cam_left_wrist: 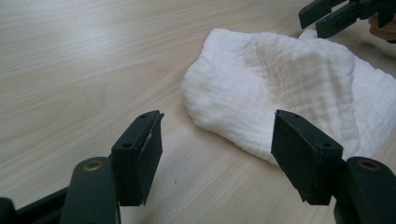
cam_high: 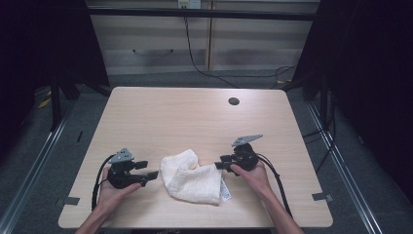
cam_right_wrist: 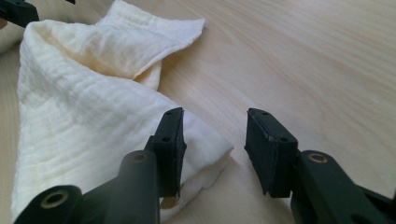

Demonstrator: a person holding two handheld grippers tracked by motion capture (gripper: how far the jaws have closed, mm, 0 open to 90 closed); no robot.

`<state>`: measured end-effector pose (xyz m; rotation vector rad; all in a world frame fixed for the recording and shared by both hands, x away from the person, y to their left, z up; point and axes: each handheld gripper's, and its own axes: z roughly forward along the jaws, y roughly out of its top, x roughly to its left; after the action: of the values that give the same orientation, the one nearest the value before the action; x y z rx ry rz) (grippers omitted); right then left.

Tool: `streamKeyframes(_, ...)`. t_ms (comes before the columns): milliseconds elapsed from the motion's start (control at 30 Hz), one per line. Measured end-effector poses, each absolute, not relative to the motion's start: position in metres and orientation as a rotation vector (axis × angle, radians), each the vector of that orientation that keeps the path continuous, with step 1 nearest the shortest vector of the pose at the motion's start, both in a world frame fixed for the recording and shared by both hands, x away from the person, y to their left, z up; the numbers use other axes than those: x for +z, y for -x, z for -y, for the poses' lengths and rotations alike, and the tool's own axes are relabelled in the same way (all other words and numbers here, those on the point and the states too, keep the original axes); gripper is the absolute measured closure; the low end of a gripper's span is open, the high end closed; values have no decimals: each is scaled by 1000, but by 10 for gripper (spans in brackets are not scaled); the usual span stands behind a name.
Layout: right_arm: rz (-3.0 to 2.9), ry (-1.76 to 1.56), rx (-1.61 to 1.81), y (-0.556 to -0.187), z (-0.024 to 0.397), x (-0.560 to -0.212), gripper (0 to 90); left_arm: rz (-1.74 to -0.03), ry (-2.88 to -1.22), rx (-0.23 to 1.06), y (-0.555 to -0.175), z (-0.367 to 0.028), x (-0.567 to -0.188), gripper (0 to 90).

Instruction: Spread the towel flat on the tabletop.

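Note:
A crumpled cream-white cloth (cam_high: 192, 178) lies on the wooden table (cam_high: 195, 117) near the front edge, between my two grippers. My left gripper (cam_high: 148, 169) rests just left of it, open, and nothing sits between its jaws. In the left gripper view (cam_left_wrist: 217, 135) the cloth (cam_left_wrist: 280, 84) bulges a short way ahead and to the right. My right gripper (cam_high: 217, 165) is at the cloth's right edge, open. In the right gripper view (cam_right_wrist: 215, 135) a corner of the cloth (cam_right_wrist: 84, 107) lies under the left jaw, and bare table shows in the gap.
A small white label (cam_high: 224, 191) sticks out at the cloth's front right corner. A dark round cable hole (cam_high: 234, 101) sits at the table's far right. The other gripper (cam_left_wrist: 327, 18) shows beyond the cloth in the left gripper view.

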<state>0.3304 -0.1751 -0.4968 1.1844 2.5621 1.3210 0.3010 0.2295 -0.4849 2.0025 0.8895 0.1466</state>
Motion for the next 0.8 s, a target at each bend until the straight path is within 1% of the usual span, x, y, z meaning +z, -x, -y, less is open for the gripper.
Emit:
streamKeyframes(167,-2587,-1173,1290,-331,172,-502,619,-880,-2011,145,-301,-230,-485,336)
streamKeyframes(200,-2594,-1168,1281,-331,171,-503,676,-879,-2012,146,-301,-230,-485,336)
streamKeyframes(267,-2599,-1173,1279,-330,171,-502,692,-879,-2013,145,-301,-229,-486,336)
streamKeyframes(300,-2580,-1181,1280,-330,170,-502,779,-880,-2014,142,-301,-229,-486,335)
streamKeyframes(333,-2580,-1181,1280,-330,170,-502,779,-880,-2014,142,-301,-229,-486,335)
streamKeyframes(367,-2585,-1175,1288,-329,170,-501,851,-878,-2012,143,-300,-229,-486,335)
streamKeyframes(500,-2560,-1177,1316,-327,172,-495,875,-875,-2011,146,-300,-230,-485,334)
streamKeyframes(800,-2502,-1135,1388,-326,179,-474,881,-885,-2003,152,-300,-229,-486,333)
